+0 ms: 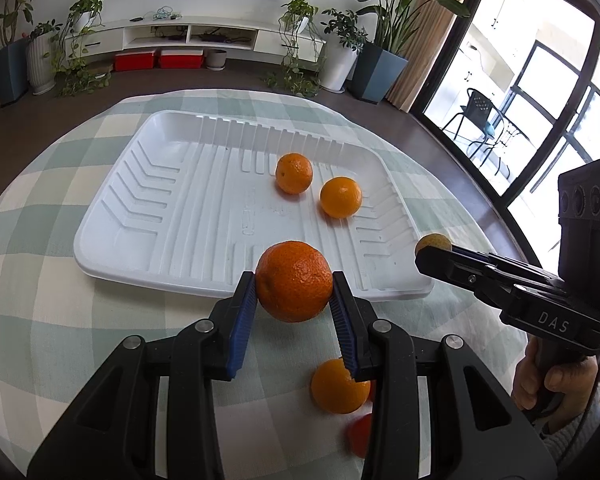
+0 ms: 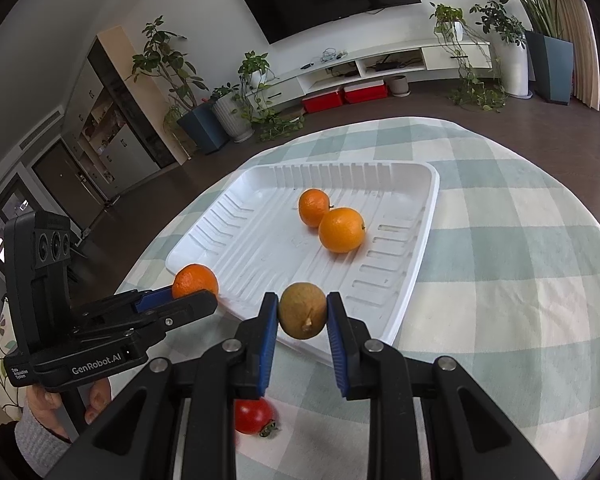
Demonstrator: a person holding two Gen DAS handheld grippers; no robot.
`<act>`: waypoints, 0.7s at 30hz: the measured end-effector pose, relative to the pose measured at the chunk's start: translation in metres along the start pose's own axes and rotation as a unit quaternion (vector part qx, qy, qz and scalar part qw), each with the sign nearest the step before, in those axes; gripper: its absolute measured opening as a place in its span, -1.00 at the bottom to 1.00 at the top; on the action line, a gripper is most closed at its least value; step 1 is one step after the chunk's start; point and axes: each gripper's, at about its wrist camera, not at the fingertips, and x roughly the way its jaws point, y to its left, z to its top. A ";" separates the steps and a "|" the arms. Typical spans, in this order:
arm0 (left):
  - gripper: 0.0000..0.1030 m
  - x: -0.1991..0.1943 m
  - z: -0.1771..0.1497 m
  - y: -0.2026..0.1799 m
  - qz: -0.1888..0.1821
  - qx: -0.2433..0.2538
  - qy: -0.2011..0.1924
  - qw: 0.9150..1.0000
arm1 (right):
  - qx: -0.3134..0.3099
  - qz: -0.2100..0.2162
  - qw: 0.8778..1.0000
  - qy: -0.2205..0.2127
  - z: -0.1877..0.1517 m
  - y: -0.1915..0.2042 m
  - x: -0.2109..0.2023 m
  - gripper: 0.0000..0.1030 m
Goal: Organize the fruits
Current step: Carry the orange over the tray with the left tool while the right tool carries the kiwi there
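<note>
Loose orange (image 1: 340,386) and tomato (image 2: 254,416) lie on the cloth just under the fingers. Left gripper (image 1: 294,292) clamps a big orange (image 1: 294,280), held above the white tray's (image 1: 148,264) near edge. Right gripper (image 2: 302,312) pinches a brownish-green fruit (image 2: 303,310) over the near-right rim. Two oranges (image 2: 341,229) already sit inside. To do it well: carry both fwd past the rim, go low w/ no drop, set apart from the pair so nothing rolls, release one at a time.
</note>
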 end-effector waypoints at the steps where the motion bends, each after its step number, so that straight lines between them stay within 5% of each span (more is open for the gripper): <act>1: -0.33 0.001 0.002 0.000 0.000 0.000 0.000 1.000 | 0.000 -0.001 1.000 0.000 0.000 0.001 0.000 -0.48; 21: -0.33 0.014 0.015 0.007 0.002 -0.004 0.005 1.000 | -0.003 -0.007 1.000 0.006 0.007 -0.012 0.006 -0.48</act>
